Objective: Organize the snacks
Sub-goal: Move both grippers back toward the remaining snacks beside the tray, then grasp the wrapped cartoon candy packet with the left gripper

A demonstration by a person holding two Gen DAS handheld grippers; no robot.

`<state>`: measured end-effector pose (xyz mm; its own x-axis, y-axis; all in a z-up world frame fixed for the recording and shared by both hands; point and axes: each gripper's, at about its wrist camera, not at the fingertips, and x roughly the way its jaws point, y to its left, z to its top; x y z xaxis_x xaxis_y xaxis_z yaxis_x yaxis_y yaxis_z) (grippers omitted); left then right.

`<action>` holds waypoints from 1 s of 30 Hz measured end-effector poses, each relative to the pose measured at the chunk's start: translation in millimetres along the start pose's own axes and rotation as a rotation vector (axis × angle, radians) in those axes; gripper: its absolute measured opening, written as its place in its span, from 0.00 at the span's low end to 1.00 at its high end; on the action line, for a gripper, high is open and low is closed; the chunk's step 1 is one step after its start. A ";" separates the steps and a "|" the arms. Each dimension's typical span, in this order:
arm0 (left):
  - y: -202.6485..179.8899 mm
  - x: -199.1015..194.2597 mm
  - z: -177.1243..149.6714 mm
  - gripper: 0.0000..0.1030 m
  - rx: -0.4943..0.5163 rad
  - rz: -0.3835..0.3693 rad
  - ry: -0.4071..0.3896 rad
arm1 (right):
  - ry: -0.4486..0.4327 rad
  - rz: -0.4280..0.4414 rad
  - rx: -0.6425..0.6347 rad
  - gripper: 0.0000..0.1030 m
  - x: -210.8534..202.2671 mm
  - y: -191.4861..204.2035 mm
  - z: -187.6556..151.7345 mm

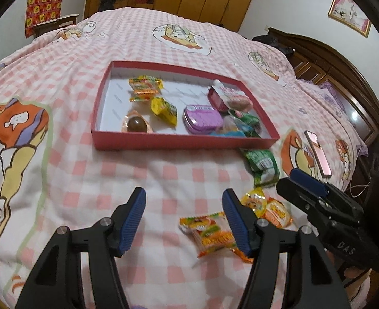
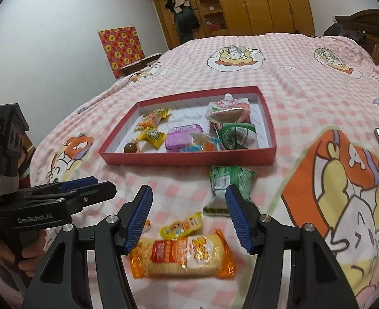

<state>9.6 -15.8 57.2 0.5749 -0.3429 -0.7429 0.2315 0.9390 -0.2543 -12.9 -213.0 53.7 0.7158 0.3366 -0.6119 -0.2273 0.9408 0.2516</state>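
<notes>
Right wrist view: on a pink checked bed, the right hand-held gripper hovers with jaws apart and empty over a rice-cracker packet lying short of the partly filled red tray. Judging by this, gathering is midway; next it must lower and close on the packet. Left hand-held gripper is likewise parted and empty beside an orange sweet packet; packet labels are blurred.

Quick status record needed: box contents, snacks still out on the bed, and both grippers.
surface: pink checked bedspread
box: red tray box, holds several snacks including purple tin and chocolate ball
still out: green packet, orange rice cracker pack, small yellow packet, orange-green snack packet
left gripper: open, empty
right gripper: open, empty
</notes>
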 end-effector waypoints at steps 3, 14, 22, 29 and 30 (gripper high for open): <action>-6.8 1.1 -5.1 0.63 0.019 -0.008 0.010 | 0.008 -0.008 -0.007 0.59 -2.1 -2.2 -4.6; -20.3 21.4 -21.0 0.63 0.054 -0.007 0.084 | 0.049 -0.022 -0.030 0.59 -0.7 -7.2 -17.8; -25.3 29.9 -29.6 0.61 0.093 0.033 0.066 | 0.079 -0.020 -0.021 0.59 6.3 -9.1 -22.5; -27.0 31.5 -32.2 0.36 0.115 0.022 0.055 | 0.100 -0.005 -0.008 0.59 9.8 -10.0 -24.5; -26.1 31.2 -31.8 0.36 0.111 0.017 0.054 | 0.100 -0.004 -0.010 0.59 10.0 -9.3 -24.6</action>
<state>-3.5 -50.1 20.9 0.5375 -0.3220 -0.7794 0.3092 0.9351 -0.1731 -19.9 -217.3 26.8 0.6472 0.3349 -0.6848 -0.2315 0.9423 0.2420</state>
